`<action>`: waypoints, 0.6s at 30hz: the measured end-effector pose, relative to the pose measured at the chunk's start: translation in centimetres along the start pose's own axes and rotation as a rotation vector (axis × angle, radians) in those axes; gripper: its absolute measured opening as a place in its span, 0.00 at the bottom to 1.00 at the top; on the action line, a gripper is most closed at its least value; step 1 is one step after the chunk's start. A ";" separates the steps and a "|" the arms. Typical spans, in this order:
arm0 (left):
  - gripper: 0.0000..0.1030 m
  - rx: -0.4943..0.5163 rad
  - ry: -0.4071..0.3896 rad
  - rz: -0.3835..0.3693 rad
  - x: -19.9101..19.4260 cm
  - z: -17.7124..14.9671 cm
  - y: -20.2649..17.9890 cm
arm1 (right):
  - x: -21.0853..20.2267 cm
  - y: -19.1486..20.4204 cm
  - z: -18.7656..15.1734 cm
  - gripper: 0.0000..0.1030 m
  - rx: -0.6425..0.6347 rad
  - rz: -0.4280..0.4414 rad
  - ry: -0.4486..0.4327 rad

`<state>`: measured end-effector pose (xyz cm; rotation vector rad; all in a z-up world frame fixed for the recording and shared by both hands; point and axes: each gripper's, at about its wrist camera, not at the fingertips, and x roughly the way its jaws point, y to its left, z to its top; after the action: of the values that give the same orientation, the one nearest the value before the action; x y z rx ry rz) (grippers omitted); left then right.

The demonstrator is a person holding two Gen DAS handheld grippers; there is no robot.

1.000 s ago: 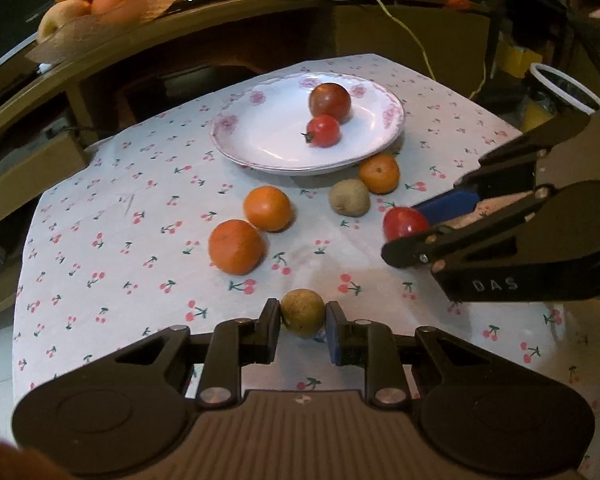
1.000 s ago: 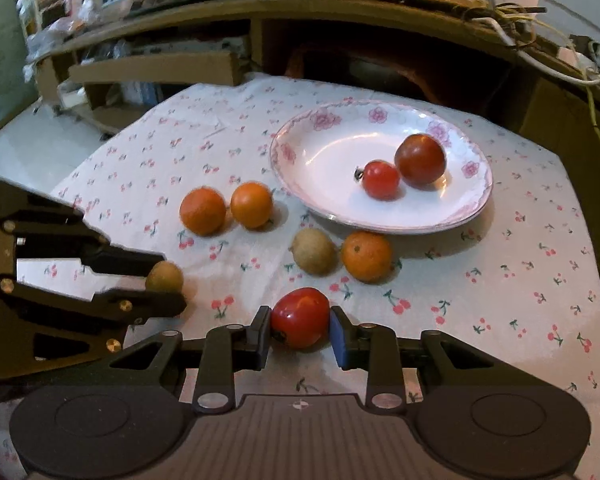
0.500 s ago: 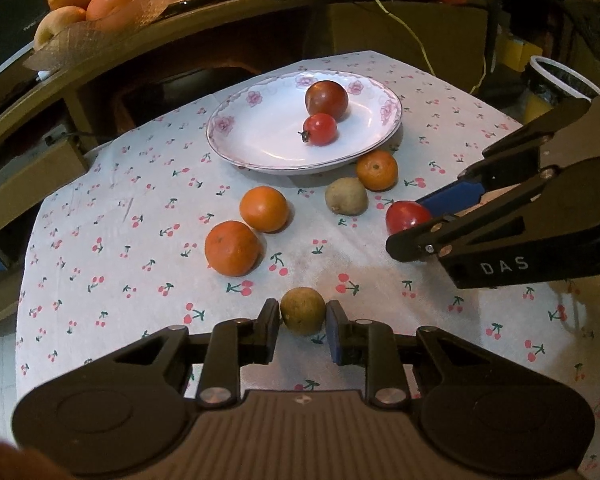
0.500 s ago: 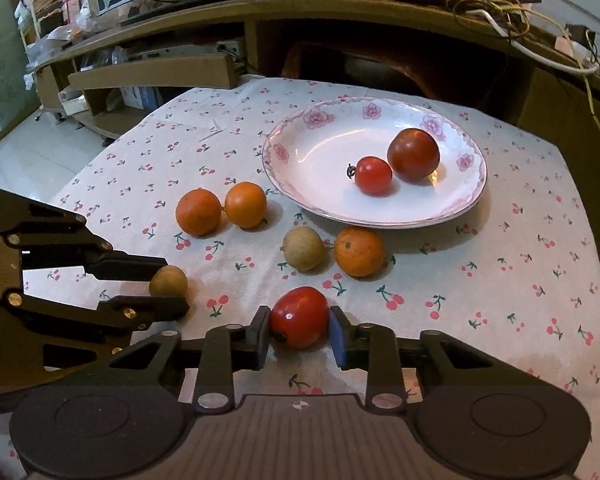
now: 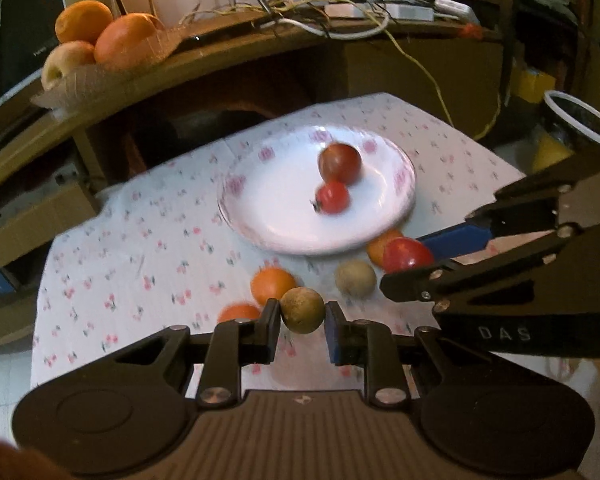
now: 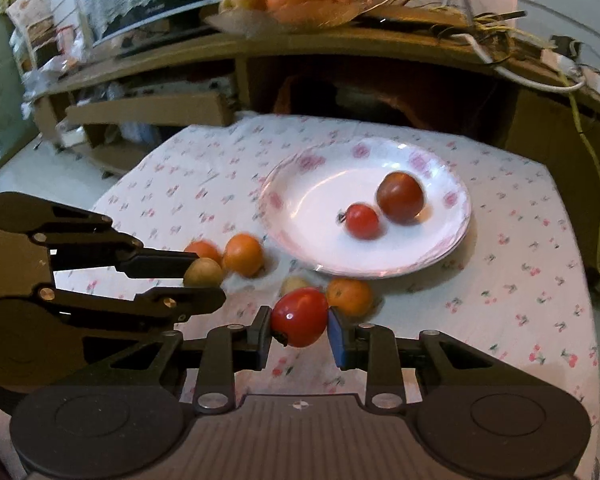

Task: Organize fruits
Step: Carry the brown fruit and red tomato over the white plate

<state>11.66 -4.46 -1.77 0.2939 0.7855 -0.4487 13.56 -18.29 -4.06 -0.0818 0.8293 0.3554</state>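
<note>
My left gripper (image 5: 302, 322) is shut on a brown round fruit (image 5: 302, 310) and holds it above the tablecloth. My right gripper (image 6: 299, 330) is shut on a red tomato (image 6: 299, 316), also lifted. The white flowered plate (image 6: 308, 192) holds a small red tomato (image 6: 363, 221) and a dark red tomato (image 6: 400, 197). On the cloth lie two oranges (image 6: 243, 254) to the plate's left, one orange (image 6: 350, 296) in front of it, and another brown fruit (image 5: 355, 279). The right gripper with its tomato (image 5: 406, 255) shows in the left wrist view.
A table with a cherry-print cloth (image 6: 500, 280) stands before a wooden shelf (image 6: 340, 46). On the shelf is a basket of oranges and an apple (image 5: 96, 40), with cables (image 5: 340, 28) beside it. A white bucket (image 5: 580, 120) stands at the right.
Both grippers have risen off the cloth with their fruit and moved toward the plate. The views now look more level at the shelf.
</note>
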 end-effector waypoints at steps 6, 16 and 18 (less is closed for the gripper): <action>0.29 -0.018 -0.038 0.029 1.0 2.6 0.4 | 0.2 -1.5 2.1 0.29 0.034 -0.040 -0.054; 0.28 -0.033 -0.014 0.067 4.9 4.5 0.6 | 2.8 -3.4 3.6 0.30 0.069 -0.107 -0.043; 0.28 -0.031 -0.018 0.065 5.3 4.7 0.6 | 3.0 -3.8 3.7 0.30 0.075 -0.112 -0.047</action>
<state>18.10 -7.38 -2.41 0.2855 0.7626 -0.3768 19.33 -20.21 -4.06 -0.0500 0.7872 0.2202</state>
